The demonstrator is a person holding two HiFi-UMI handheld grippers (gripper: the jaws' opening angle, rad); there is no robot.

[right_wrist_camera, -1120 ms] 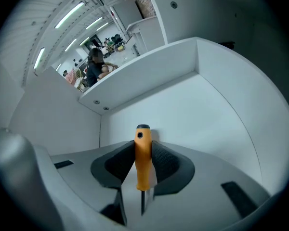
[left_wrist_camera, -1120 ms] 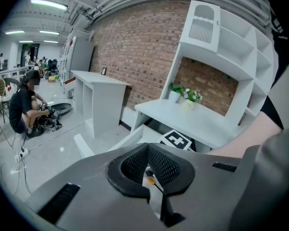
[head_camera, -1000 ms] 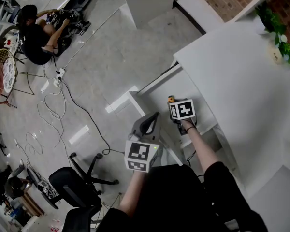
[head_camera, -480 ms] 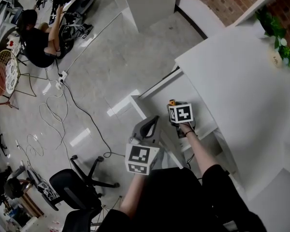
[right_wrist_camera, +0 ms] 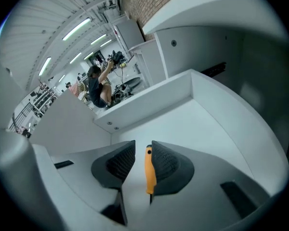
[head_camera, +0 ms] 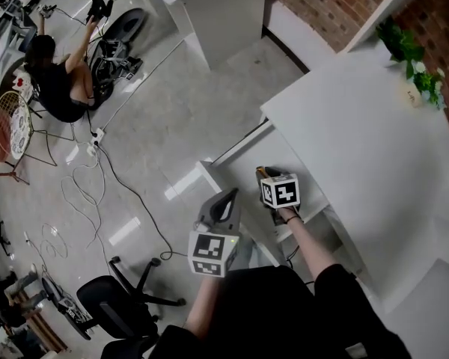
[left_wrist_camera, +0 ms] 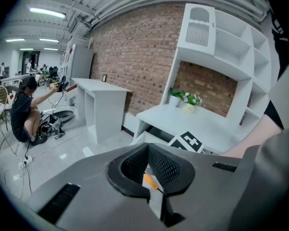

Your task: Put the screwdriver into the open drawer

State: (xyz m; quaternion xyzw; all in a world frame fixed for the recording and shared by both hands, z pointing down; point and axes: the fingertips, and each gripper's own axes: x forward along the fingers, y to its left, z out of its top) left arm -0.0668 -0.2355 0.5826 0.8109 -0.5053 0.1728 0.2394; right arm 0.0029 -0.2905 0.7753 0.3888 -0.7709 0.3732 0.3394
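Note:
The orange-handled screwdriver (right_wrist_camera: 150, 170) lies lengthwise between my right gripper's (right_wrist_camera: 138, 146) jaws, above the white floor of the open drawer (right_wrist_camera: 212, 124). It sits close against the right pad (right_wrist_camera: 166, 163), with a clear gap to the left pad, and the jaws are closing. In the head view the right gripper (head_camera: 269, 176) hangs over the drawer (head_camera: 243, 152) with the orange handle (head_camera: 263, 172) at its tip. My left gripper (head_camera: 226, 200) is held short of the drawer. Its jaws (left_wrist_camera: 145, 147) meet at the tips with nothing in them, and an orange bit (left_wrist_camera: 150, 181) shows through behind them.
The drawer juts from a white desk (head_camera: 359, 133) bearing a potted plant (head_camera: 410, 47). A person (head_camera: 52, 81) crouches by a machine at the far left. Cables (head_camera: 82, 174) trail across the shiny floor, and a black office chair (head_camera: 116, 301) stands near my left side.
The head view has shifted slightly. My right gripper stays over the drawer with the orange handle at its tip. The left gripper has hardly moved.

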